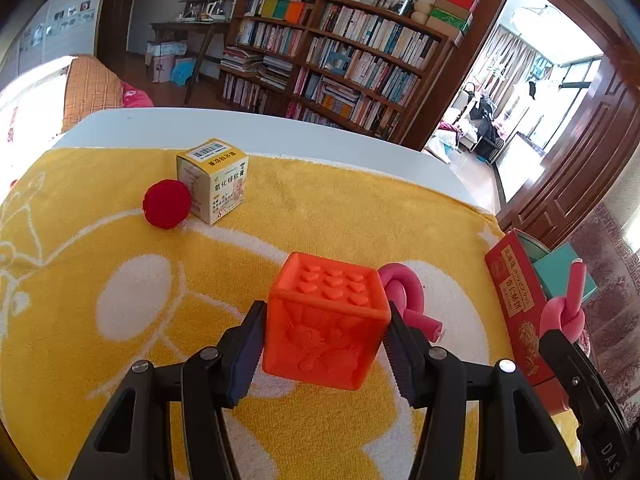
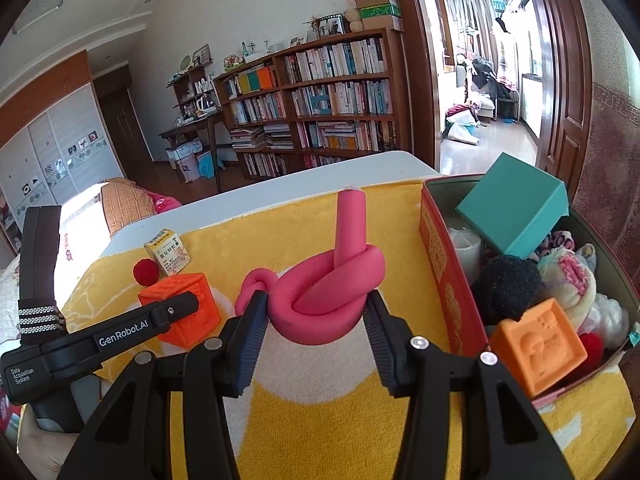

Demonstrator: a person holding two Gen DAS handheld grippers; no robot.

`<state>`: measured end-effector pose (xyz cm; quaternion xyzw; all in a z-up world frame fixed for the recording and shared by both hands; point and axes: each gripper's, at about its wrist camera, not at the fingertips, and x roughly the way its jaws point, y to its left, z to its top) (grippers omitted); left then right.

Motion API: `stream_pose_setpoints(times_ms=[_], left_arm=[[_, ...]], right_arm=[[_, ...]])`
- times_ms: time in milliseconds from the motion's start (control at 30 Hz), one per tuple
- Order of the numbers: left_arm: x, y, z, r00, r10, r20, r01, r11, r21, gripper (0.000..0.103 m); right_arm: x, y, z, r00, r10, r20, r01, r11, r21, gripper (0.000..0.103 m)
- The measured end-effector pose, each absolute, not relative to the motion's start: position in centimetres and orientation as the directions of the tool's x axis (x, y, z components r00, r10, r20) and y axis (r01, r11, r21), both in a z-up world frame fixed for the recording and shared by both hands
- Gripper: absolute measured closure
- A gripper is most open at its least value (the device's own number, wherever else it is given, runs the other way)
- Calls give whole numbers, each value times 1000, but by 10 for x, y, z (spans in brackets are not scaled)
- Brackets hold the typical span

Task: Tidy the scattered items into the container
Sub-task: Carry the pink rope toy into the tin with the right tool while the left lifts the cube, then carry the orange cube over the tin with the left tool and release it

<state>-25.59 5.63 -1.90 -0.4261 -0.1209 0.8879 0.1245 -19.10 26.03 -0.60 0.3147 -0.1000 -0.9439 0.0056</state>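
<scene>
1. Jaws of the left gripper point(image 1: 322, 342) are closed on the sides of an orange cube point(image 1: 326, 320), its heart-studded face turned up, over the yellow towel point(image 1: 160, 320) on the white worktop point(image 1: 280, 132).
2. Jaws of the right gripper point(image 2: 314, 322) pinch a knotted pink foam tube point(image 2: 332, 300), one end of which stands upright above the knot.
3. Just right of the right jaws stands the red tin point(image 2: 448, 280), open on top and nearly full.
4. Inside the tin: a teal box point(image 2: 516, 208) lies tilted at the far end, a black pom-pom point(image 2: 508, 284) sits in the middle, a lighter orange block point(image 2: 536, 348) leans at the near end, and soft patterned fabric items point(image 2: 568, 276) lie along the right wall. A red ball point(image 2: 594, 346) peeks out beside the block.
5. Ahead and left of the left jaws, a small red ball point(image 1: 167, 204) touches a yellow-and-white carton point(image 1: 212, 180), both on the towel, well apart from the tin.
6. Beyond the cube, a second pink foam tube point(image 1: 404, 292) lies on the towel.
</scene>
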Motion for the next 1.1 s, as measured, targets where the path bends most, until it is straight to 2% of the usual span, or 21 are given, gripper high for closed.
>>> stream_pose_setpoints(times_ms=[267, 433, 533, 567, 833, 867, 1000, 1067, 1100], left_arm=[[-236, 59, 12, -663, 334, -670, -158, -937, -310, 45], [-230, 66, 0, -643, 314, -698, -157, -947, -281, 43], [-226, 71, -5, -659, 278, -699, -140, -958, -249, 14], [-227, 73, -6, -658, 272, -702, -136, -960, -245, 14], [-243, 78, -31, -605, 231, -762, -83, -970, -228, 14], [-245, 77, -34, -602, 229, -765, -76, -970, -230, 14], [-248, 69, -39, -597, 243, -764, -64, -964, -257, 16], [-249, 65, -40, -589, 268, -762, -72, -957, -282, 39], [-249, 65, -39, -583, 288, -760, -77, -950, -301, 42]], right_arm=[[-168, 323, 17, -840, 34, -542, -189, -954, 233, 50], [-149, 350, 30, -858, 75, -507, -233, -939, 254, 50], [-141, 351, 36, -871, 78, -485, -221, -944, 244, 50], [-140, 351, 37, -873, 77, -482, -215, -947, 239, 50], [-150, 379, 34, -845, 145, -514, -282, -938, 199, 49], [-153, 384, 33, -841, 151, -520, -290, -937, 196, 47], [-162, 404, 25, -818, 187, -545, -336, -923, 188, 23], [-160, 411, 21, -818, 173, -549, -339, -916, 216, 23], [-158, 414, 19, -820, 170, -547, -343, -911, 230, 23]])
